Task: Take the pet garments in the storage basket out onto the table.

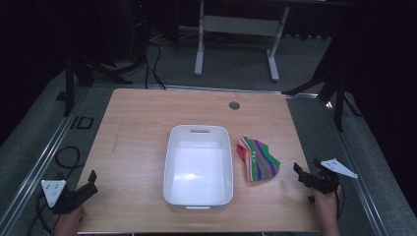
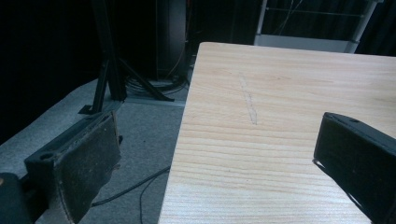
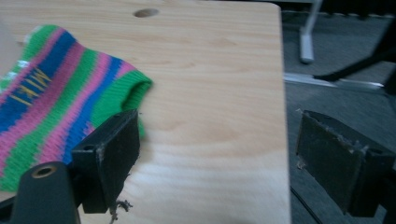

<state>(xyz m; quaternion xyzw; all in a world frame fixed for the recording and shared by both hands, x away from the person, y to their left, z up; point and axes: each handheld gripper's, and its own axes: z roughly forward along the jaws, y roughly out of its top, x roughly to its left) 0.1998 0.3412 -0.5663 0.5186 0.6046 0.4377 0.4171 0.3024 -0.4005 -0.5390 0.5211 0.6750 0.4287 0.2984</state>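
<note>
Right hand-held gripper [image 1: 301, 173] sits at the counter's [image 1: 147, 128] near right edge, jaws spread wide and holding nothing. Striped sock [image 1: 256, 160] lies flat on the counter just left of it, close to the left jaw, beside the white bin [image 1: 198, 167]. Left hand-held gripper [image 1: 91, 183] rests at the near left corner, jaws wide apart and empty, well apart from the sock.

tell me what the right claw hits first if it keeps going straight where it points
Probably the striped sock: the open right claw points toward it across bare table, though depth is hard to judge.
</note>
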